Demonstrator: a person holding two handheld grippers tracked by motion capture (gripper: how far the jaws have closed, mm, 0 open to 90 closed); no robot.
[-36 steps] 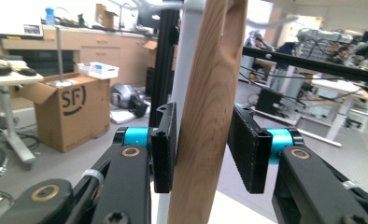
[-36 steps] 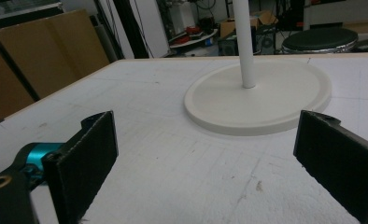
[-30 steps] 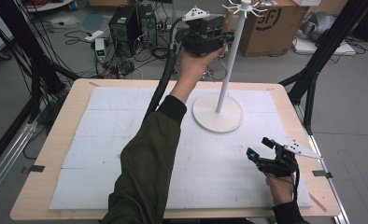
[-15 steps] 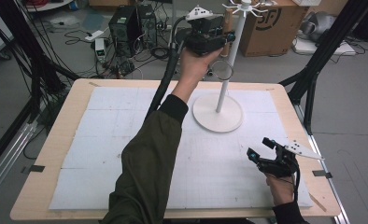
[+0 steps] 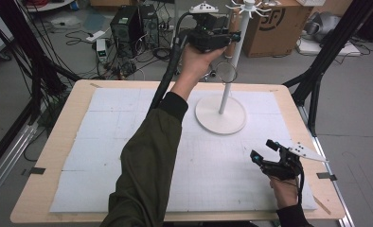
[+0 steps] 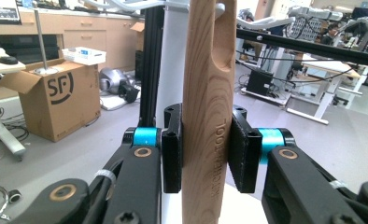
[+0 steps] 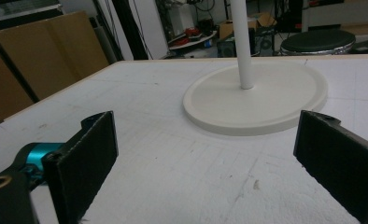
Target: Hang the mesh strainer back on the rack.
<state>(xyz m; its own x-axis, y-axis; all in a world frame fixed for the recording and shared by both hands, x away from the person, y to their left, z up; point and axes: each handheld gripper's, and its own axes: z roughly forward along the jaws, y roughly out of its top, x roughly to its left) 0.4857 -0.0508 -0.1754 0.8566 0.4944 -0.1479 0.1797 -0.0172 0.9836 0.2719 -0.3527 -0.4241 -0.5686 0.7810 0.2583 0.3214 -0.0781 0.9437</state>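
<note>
Left gripper [image 6: 204, 149] is raised by the top of the white stand [image 5: 225, 94], pads clamped on both sides of an upright wooden handle [image 6: 205, 107], just in front of the pole. Its jaws just closed a bit more. Right gripper [image 7: 205, 163] sits low over the mat [image 5: 128, 142], jaws wide apart and empty.

Evenly lit from overhead, soft shadows on the white worktop [image 5: 128, 142]. Slightly soft throughout; blurred near the lens in both gripper views.

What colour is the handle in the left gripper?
Light natural wood grain; the handle shows best in the left gripper view.
</note>
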